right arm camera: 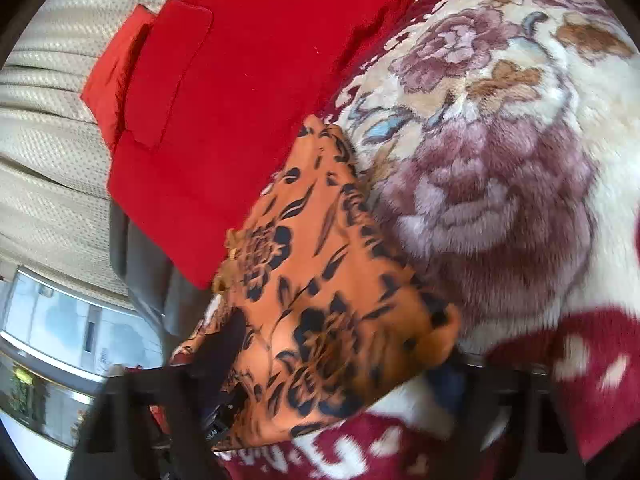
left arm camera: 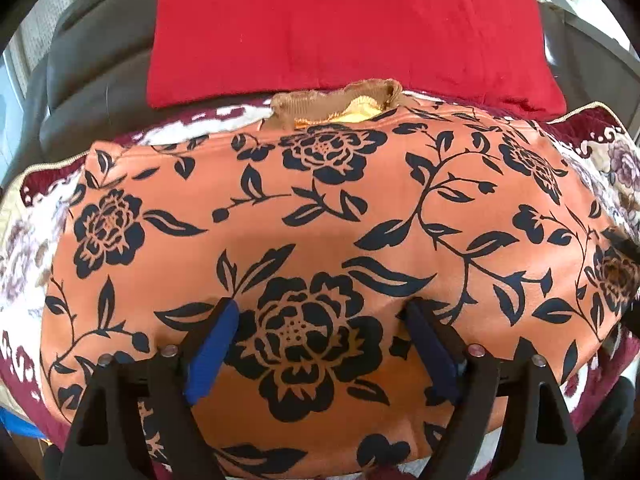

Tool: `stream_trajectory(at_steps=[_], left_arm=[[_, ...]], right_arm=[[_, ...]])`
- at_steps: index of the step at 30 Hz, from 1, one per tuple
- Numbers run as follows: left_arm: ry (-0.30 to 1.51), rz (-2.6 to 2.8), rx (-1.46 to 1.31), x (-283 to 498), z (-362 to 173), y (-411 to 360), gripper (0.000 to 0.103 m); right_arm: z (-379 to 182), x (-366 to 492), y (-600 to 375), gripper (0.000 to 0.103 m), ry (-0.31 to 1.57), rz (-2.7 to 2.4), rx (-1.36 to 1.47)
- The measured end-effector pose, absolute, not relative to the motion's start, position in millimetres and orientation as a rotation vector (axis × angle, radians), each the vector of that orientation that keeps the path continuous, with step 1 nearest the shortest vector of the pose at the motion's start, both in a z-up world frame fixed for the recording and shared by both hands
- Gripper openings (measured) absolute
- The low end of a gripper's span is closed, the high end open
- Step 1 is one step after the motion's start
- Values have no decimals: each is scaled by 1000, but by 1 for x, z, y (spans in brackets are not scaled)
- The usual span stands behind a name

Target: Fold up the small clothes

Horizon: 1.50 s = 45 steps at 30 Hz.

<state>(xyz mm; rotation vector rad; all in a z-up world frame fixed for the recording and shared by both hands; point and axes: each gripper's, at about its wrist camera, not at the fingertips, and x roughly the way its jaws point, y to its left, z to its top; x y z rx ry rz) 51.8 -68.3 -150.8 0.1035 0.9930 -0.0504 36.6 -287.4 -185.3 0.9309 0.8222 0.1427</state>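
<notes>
Orange floral garment [left arm camera: 320,208], smooth, lies flat mid-frame on a plush blanket [right arm camera: 500,152]. Left gripper [left arm camera: 320,316] spread wide, holding nothing. Right gripper [right arm camera: 344,344]: grasp state indiscernible, blurred. Red cushion [left arm camera: 344,28] at the top.

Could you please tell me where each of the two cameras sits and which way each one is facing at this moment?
Left wrist: on the left gripper, looking down its open blue-padded fingers at the orange floral garment; red cushion beyond.
Right wrist: on the right gripper, blurred, facing the garment's edge between its dark fingers, over the plush floral blanket; whether it grips is unclear.
Shared: garment, red cushion, blanket.
</notes>
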Motion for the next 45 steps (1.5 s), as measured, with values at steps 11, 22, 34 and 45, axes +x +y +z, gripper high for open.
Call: stream_trajectory(at_steps=[11, 22, 34, 45], left_arm=[[991, -33, 94, 56, -150, -67, 88], [1000, -45, 72, 53, -146, -72, 86], [960, -139, -80, 49, -122, -41, 79], [784, 173, -414, -45, -78, 165, 79]], right_arm=[[-187, 36, -288, 26, 840, 160, 901], [-187, 64, -280, 26, 861, 180, 899], [-118, 72, -236, 19, 797, 147, 640], [-67, 79, 32, 23, 771, 506, 121]])
